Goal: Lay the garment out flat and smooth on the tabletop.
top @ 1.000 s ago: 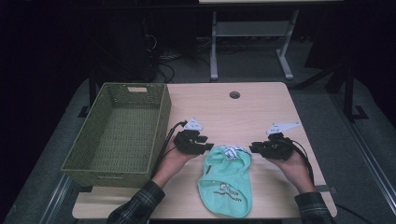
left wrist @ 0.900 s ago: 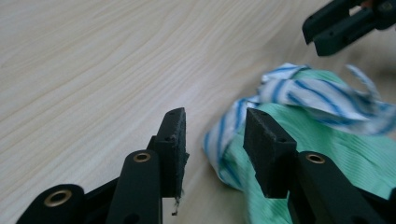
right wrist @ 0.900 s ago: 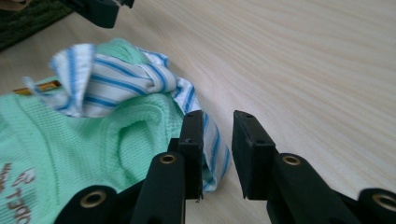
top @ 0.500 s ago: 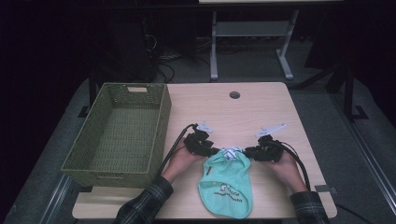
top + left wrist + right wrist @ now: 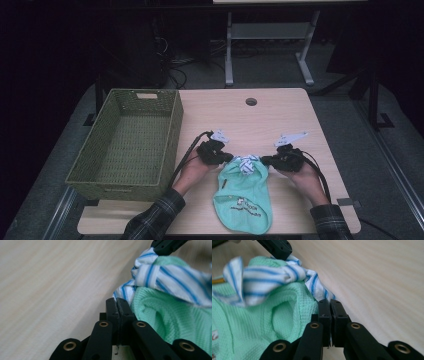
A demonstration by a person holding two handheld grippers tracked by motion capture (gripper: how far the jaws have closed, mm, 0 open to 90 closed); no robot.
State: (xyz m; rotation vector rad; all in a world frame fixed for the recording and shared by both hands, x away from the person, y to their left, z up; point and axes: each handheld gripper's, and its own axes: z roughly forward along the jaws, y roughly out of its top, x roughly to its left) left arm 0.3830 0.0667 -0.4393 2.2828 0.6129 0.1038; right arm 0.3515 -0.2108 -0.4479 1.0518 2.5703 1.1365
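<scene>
Dark room, metal stand behind; pale wood tabletop [image 5: 280, 115] with bare space far and right. Green woven basket [image 5: 127, 140] at left edge. Mint garment [image 5: 245, 200] lies near-centre. Left hand-held gripper [image 5: 226, 157] and right hand-held gripper [image 5: 266, 160] have just closed, each pinching its blue-striped collar [image 5: 247, 164].

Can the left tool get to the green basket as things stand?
Probably not right away: the left tool is shut on the green garment. The wooden table between it and the basket looks bare.
</scene>
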